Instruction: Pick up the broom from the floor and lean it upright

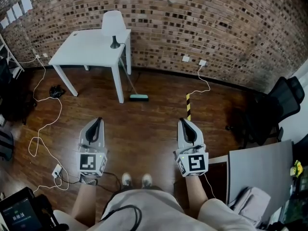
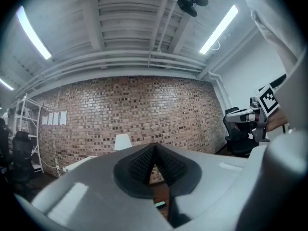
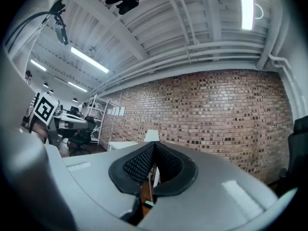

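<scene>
Head view: a brick wall point(image 1: 202, 23) fills the top. A white table point(image 1: 86, 49) stands at upper left, and the broom point(image 1: 139, 97) seems to lean against its leg; the thin handle is hard to trace, and the head is on the floor. An office chair point(image 1: 281, 105) is cut off at the right edge. The digits on the screen point(image 1: 19, 211) at lower left are unreadable. The left gripper point(image 1: 98, 121) and right gripper point(image 1: 184, 121) have their jaws together, with nothing between them.

This is looking like an office-style workspace in a converted industrial room: a bare brick wall point(image 1: 216, 18) is running behind a white worktop point(image 1: 89, 49) carrying a lamp point(image 1: 114, 27), a black office chair point(image 1: 284, 100) is standing on the wooden floor point(image 1: 144, 129), cables point(image 1: 32, 147) are trailing across it, and strip lights point(image 2: 219, 29) are glowing under an exposed ceiling point(image 2: 125, 28).
</scene>
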`<state>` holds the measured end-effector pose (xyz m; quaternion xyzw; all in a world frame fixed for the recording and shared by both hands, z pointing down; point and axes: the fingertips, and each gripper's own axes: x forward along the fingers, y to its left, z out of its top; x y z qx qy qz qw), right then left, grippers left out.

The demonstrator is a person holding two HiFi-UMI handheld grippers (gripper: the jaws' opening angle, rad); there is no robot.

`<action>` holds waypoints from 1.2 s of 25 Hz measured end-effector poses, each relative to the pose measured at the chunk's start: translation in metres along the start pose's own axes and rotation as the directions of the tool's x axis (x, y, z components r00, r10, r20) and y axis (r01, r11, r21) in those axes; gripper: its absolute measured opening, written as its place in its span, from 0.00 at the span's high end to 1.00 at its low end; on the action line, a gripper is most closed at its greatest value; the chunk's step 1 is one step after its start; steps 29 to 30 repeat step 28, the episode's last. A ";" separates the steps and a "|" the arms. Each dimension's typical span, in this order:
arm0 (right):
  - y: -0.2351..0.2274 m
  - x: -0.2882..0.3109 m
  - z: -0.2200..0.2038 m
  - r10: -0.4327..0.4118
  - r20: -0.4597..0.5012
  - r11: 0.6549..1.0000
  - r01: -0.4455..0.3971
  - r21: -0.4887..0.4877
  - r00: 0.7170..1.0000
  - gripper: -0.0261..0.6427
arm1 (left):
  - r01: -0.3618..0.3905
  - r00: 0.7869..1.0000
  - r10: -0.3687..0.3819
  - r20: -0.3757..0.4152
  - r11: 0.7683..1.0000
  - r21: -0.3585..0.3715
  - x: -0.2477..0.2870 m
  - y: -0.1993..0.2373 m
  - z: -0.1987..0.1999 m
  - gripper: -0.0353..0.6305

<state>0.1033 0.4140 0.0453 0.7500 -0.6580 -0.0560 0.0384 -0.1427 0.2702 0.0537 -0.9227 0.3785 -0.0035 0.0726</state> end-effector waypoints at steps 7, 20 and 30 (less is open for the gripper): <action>0.012 -0.002 -0.003 -0.012 -0.035 1.000 0.011 -0.019 0.999 0.94 | 0.004 1.000 -0.004 -0.007 1.000 0.003 -0.014 0.005 -0.004 0.94; 0.014 -0.003 0.000 -0.027 -0.028 1.000 0.027 -0.013 0.999 0.94 | 0.001 1.000 -0.001 0.001 1.000 0.005 -0.016 0.012 -0.002 0.94; 0.018 -0.001 -0.001 -0.020 -0.034 1.000 0.019 -0.015 0.999 0.94 | 0.001 1.000 -0.001 0.003 1.000 0.002 -0.014 0.014 -0.003 0.94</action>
